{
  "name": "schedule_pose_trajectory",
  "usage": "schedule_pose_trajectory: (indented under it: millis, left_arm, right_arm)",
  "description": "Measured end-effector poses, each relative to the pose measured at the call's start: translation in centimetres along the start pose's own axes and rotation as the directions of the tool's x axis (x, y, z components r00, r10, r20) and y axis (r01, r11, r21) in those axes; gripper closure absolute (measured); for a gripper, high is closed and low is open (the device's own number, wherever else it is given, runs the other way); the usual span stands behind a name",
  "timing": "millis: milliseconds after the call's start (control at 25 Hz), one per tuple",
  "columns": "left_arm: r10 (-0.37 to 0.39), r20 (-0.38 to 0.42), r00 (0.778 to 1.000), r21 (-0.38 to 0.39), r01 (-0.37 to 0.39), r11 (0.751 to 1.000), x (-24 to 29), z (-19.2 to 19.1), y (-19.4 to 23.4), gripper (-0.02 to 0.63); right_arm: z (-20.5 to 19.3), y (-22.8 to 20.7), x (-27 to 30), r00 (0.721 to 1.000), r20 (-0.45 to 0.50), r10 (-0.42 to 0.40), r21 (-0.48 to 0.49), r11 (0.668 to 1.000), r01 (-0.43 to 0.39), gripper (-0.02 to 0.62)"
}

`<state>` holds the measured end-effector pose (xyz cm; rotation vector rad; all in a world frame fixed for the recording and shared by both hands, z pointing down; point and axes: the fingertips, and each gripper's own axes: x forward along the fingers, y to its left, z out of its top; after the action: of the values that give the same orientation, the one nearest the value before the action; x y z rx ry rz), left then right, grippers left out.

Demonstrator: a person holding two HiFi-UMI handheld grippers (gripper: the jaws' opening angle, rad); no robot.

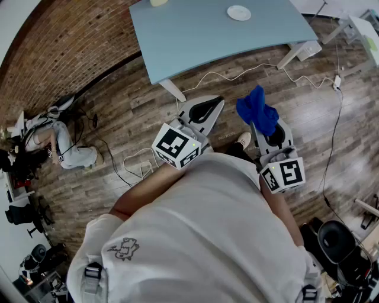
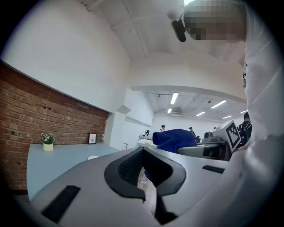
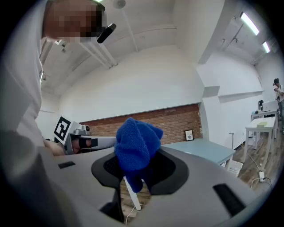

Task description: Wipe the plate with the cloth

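Note:
The white plate [image 1: 238,12] lies on the far part of the light-blue table [image 1: 195,41], well ahead of both grippers. Over the wooden floor, short of the table, my right gripper [image 1: 260,125] is shut on the blue cloth [image 1: 257,109], which bunches up above its jaws. In the right gripper view the cloth [image 3: 135,148] fills the space at the gripper [image 3: 137,165] tips. My left gripper [image 1: 214,105] is held level beside it, shut with nothing between its jaws. From the left gripper [image 2: 143,151] view the cloth [image 2: 175,138] shows to the right and the plate [image 2: 93,157] is a small white spot on the table.
A small pot of flowers [image 2: 47,142] stands at the table's far end by the brick wall [image 2: 49,115]. White cables [image 1: 237,74] trail over the floor under the table's near edge. Chairs and gear [image 1: 349,248] crowd the floor to my right and left.

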<state>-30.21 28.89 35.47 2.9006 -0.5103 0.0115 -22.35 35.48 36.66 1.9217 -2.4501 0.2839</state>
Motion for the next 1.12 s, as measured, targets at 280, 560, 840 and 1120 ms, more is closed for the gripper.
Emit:
schedule_pose_trajectory:
  millis: [280,560,840,1120]
  left_arm:
    - [0.002,-0.004,1.000,0.002,-0.002,1.000,3.8,0.2,0.9,0.601]
    - [0.011,0.003,1.000,0.009,-0.011,1.000,12.4,0.5,0.0,0.601]
    - [-0.001,0.022,1.000,0.001,0.001,1.000,20.7,1.2,-1.7,0.601]
    - [-0.003,0.013,1.000,0.002,0.003,1.000,26.1,1.1,-2.4,0.601]
  right_arm:
    - [0.1,-3.5,1.0,1.000,0.000,0.007,0.004,1.000,-0.007,0.465]
    - [1.5,-11.4,1.3,0.999,0.010,0.047,-0.024,0.999,-0.047,0.465]
    - [3.9,-21.0,0.3,0.999,0.033,0.031,0.029,0.999,-0.032,0.463]
    - [3.8,-25.2,-1.2,0.999,0.040,0.019,0.041,0.999,-0.020,0.463]
